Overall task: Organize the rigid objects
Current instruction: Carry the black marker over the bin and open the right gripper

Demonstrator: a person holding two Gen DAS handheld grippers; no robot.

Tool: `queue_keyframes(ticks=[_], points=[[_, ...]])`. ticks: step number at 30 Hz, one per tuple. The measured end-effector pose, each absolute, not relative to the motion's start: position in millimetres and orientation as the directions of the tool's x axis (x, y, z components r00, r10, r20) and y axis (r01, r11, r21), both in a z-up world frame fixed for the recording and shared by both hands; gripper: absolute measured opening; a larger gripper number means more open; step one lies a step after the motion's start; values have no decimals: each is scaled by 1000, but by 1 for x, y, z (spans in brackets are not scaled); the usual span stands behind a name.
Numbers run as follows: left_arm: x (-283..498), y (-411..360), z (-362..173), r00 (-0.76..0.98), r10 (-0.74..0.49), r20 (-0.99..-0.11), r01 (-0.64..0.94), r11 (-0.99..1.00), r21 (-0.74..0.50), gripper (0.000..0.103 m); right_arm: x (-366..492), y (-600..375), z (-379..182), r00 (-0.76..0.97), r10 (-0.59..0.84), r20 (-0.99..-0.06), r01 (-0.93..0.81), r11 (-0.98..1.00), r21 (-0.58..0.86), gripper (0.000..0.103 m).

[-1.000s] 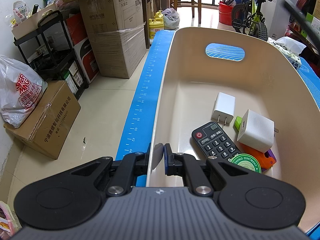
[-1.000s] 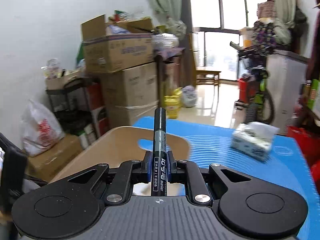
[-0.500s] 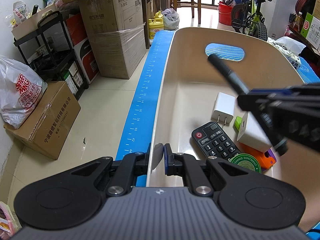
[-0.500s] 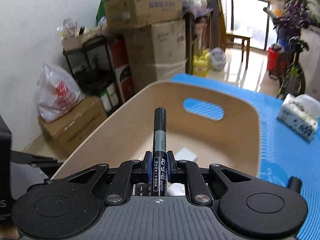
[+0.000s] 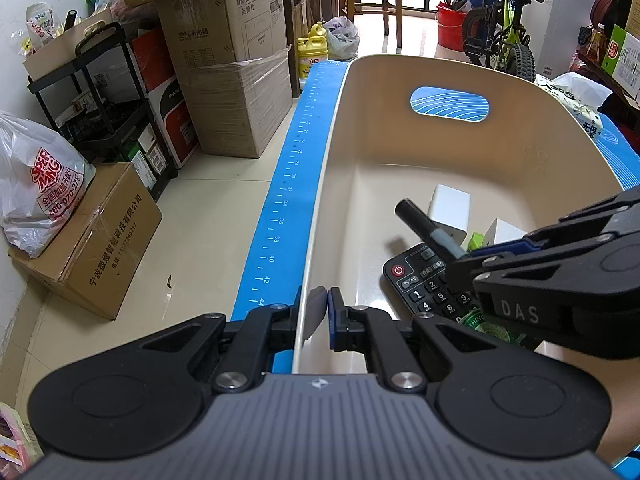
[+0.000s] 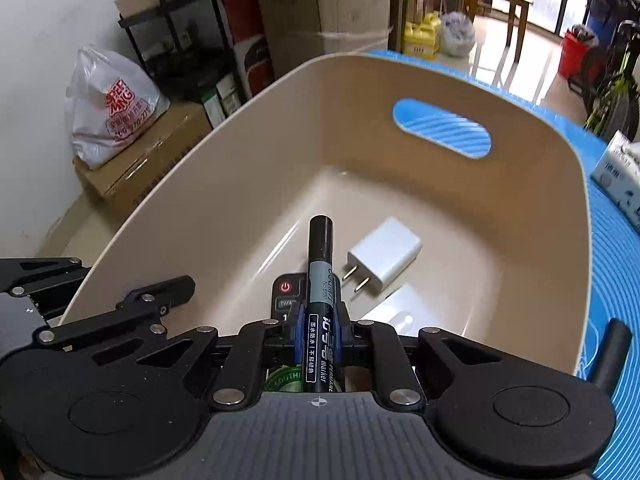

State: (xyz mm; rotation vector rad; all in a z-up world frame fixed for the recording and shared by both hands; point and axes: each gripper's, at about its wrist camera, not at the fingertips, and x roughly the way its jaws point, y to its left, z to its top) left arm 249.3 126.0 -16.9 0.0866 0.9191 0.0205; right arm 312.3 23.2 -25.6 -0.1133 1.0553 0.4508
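The right gripper [image 6: 318, 334] is clamped on a black permanent marker [image 6: 320, 276], angled down inside the beige tub [image 6: 248, 152] just above the remote control [image 5: 424, 280]. A white charger plug [image 6: 386, 256] lies beside it. The left gripper [image 5: 318, 316] pinches the tub's near rim.
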Motion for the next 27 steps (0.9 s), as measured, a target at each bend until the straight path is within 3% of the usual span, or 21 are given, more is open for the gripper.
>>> queue_keyframes(ticks=[3,4,8,14,21,27], points=[[249,127,-17,606,54,-793,19,996,83,10,311,24,-27,397,300,-867,-420,900,119,25],[249,126,-17,606,53,-793,19,996,81,10,308,24,-26,408,295,-864,-422,900,108,36],[249,127,-17,607,54,-793,19,996,83,10,300,27,-21,450,292,-844,-442,894,74,54],[249,126,-17,606,55,-793,19,996,83,10,274,14,2,588,295,-754,-463,886,-14,70],[249,127,-17,607,54,-793,19,996,82,10,248,-21,41,719,293,-631,-416,908,-53,80],[249,127,-17,606,54,-793,19,996,82,10,234,-70,57,770,257,-583,-349,936,-48,84]])
